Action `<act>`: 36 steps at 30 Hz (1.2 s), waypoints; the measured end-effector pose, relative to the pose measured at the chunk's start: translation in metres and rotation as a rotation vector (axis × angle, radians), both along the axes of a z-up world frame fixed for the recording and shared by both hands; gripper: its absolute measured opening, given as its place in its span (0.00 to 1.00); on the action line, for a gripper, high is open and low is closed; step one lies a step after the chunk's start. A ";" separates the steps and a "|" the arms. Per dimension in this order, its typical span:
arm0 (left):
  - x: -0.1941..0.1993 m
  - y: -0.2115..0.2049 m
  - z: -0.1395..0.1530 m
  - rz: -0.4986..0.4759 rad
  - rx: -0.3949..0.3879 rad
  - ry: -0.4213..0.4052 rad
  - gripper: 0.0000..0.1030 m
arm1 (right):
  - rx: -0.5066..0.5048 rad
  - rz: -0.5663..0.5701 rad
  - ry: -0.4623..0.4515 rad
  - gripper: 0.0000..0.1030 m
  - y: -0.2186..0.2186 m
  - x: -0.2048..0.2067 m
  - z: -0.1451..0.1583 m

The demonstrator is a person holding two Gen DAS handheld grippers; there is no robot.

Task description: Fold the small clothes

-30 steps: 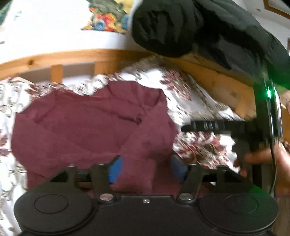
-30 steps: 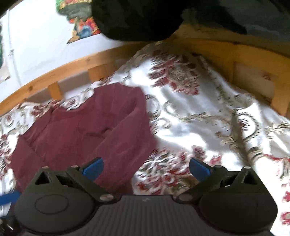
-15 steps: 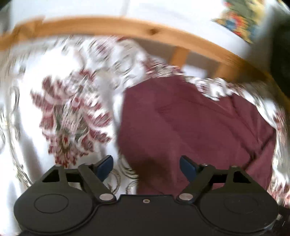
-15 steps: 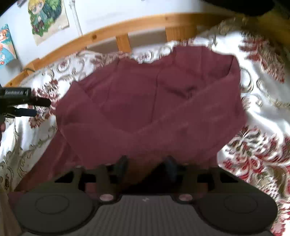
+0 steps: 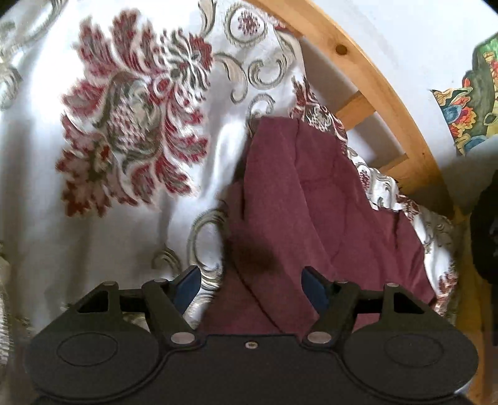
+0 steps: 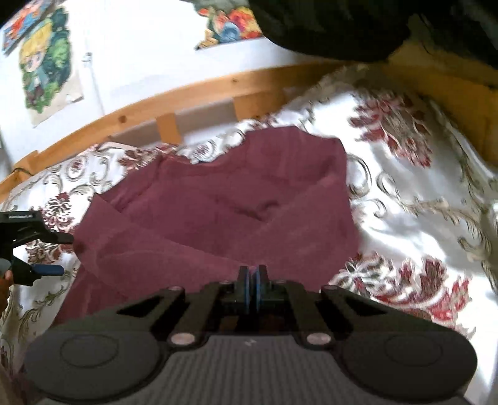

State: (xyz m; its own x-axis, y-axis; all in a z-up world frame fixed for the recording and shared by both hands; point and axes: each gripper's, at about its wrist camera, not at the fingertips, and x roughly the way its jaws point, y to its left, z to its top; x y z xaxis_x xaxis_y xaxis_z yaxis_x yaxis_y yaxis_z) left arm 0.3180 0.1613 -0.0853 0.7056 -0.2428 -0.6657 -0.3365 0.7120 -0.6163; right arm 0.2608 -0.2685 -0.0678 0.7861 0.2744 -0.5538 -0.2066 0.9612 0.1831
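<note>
Garment (image 6: 224, 215): a maroon piece of clothing is lying crumpled on the bedspread, filling the middle of the right wrist view; in the left wrist view (image 5: 305, 218) it is running from the centre down to the lower right of the frame.
Right gripper (image 6: 252, 280): its jaws are standing closed at the lower centre of its own view, the blue pads pressed together at the garment's near edge; a sliver of maroon seems to be showing between them, so it is pinching the cloth.
Left gripper (image 5: 250, 285): its jaws are standing apart and have just been closing a little; the garment's near edge is lying between them, toward the right pad, with no pad pressing on it.
Left gripper, other view (image 6: 46, 252): it is reaching in from the left edge of the right wrist frame, its fingertips just beside the garment's left edge.
Bedspread (image 5: 130, 131): white with red flowers and grey scrolls, it is covering the left and top of the left wrist view.
Frame (image 6: 193, 90): a pale wooden rail is curving behind the bedspread across the upper part of the right wrist view.
Pictures (image 6: 43, 71): colourful cartoon prints are hanging on the white wall at upper left.
Dark bundle (image 6: 336, 28): black fabric is filling the top right; what it is cannot be told.
</note>
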 end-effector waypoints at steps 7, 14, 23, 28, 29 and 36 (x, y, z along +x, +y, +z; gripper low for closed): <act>0.021 -0.015 -0.014 -0.034 -0.116 -0.071 0.71 | -0.010 -0.001 0.008 0.05 0.000 -0.002 -0.004; 0.024 -0.010 -0.024 0.040 -0.141 -0.051 0.69 | -0.040 -0.060 0.004 0.05 -0.006 0.000 -0.003; 0.014 0.008 -0.016 0.185 -0.079 -0.095 0.54 | -0.041 -0.049 0.041 0.05 -0.007 0.005 -0.010; 0.023 0.015 -0.024 0.191 -0.108 -0.094 0.41 | -0.053 -0.038 0.045 0.05 -0.003 0.004 -0.011; 0.024 0.015 -0.024 0.192 -0.113 -0.102 0.32 | -0.053 -0.035 0.049 0.05 -0.003 0.004 -0.012; 0.018 0.012 -0.014 0.221 -0.064 -0.187 0.06 | -0.048 0.008 0.058 0.05 0.001 0.001 -0.010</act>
